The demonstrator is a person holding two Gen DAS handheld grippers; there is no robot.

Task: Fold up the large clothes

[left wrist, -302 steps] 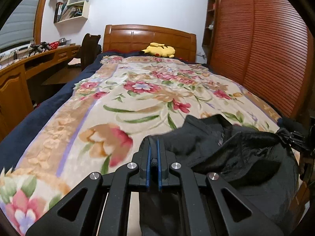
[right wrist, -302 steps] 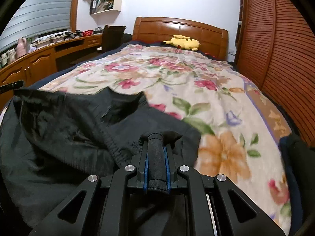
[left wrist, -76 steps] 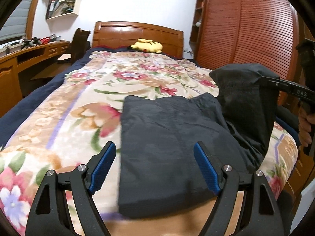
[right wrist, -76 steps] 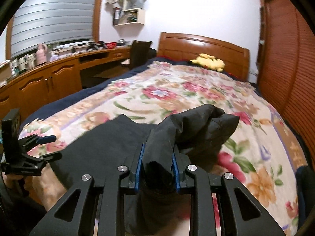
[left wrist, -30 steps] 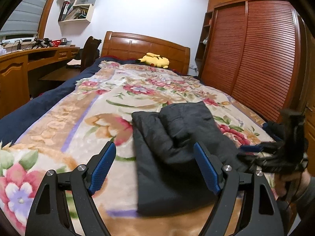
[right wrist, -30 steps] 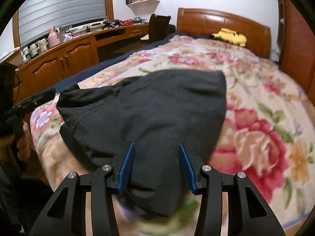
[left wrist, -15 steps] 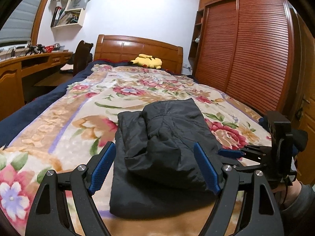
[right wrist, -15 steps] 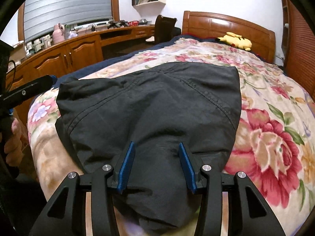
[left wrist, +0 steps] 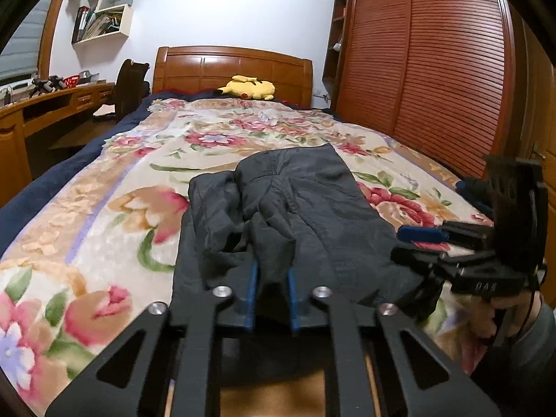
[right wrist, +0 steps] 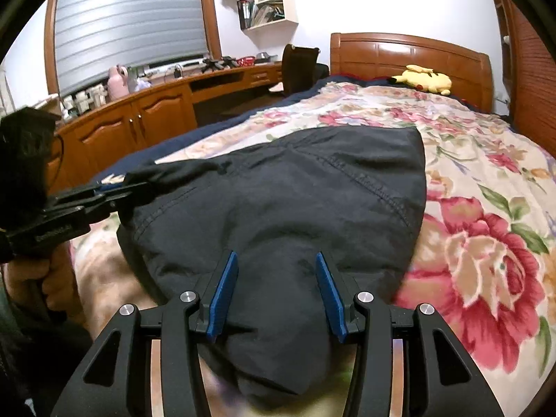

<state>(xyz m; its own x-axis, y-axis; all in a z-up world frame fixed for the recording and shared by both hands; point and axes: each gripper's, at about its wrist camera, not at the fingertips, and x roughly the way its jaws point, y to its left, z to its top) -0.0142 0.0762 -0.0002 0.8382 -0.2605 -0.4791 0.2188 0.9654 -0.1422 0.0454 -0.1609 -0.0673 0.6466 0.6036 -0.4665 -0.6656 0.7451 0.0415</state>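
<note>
Black garment (left wrist: 295, 205) bunched, seemingly pinched by left gripper (left wrist: 271, 293); right gripper (right wrist: 276, 290) agape.

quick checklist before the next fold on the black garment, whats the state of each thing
1. Left gripper shut on the black garment's near edge: ok.
2. Right gripper gripping fabric: not ok, jaws open with cloth lying between them.
3. Garment lying wholly on the floral blanket: cannot tell, the near end is hidden by the grippers.
4. Left side smooth: not ok, bunched folds there.
5. Yellow plush clear of the fold zone: ok, far off by the headboard.
</note>
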